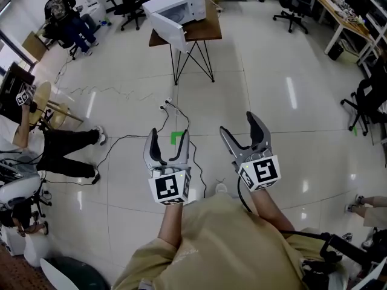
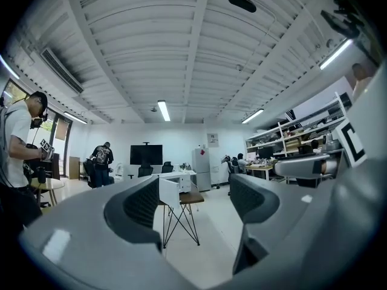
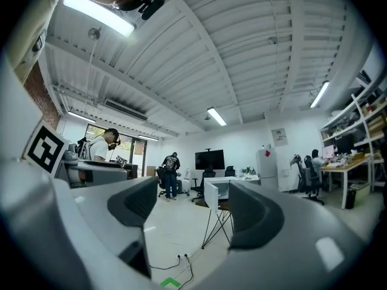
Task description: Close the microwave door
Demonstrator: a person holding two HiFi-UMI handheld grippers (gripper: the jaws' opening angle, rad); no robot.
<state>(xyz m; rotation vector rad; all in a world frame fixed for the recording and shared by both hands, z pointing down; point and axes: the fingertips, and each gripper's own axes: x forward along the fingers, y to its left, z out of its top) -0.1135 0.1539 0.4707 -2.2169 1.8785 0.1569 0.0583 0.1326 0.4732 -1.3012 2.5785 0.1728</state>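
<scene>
Far ahead, a white microwave point(image 1: 179, 3) stands on a small brown table point(image 1: 205, 30) with black wire legs. Its door point(image 1: 169, 31) hangs open, swung out toward me on the left. My left gripper point(image 1: 169, 135) and right gripper point(image 1: 237, 122) are held side by side over the floor, well short of the table, both open with nothing between the jaws. In the left gripper view the microwave point(image 2: 179, 181) and its door point(image 2: 169, 192) show between the jaws of that gripper point(image 2: 193, 201). The right gripper view shows the door point(image 3: 211, 197) between the jaws of that gripper point(image 3: 193, 207).
A black cable and power strip point(image 1: 169, 106) lie on the white floor between me and the table, near a green tape mark point(image 1: 176, 138). A person point(image 1: 66, 147) stands at the left. Office chairs point(image 1: 132, 2) and desks point(image 1: 344, 17) line the far side.
</scene>
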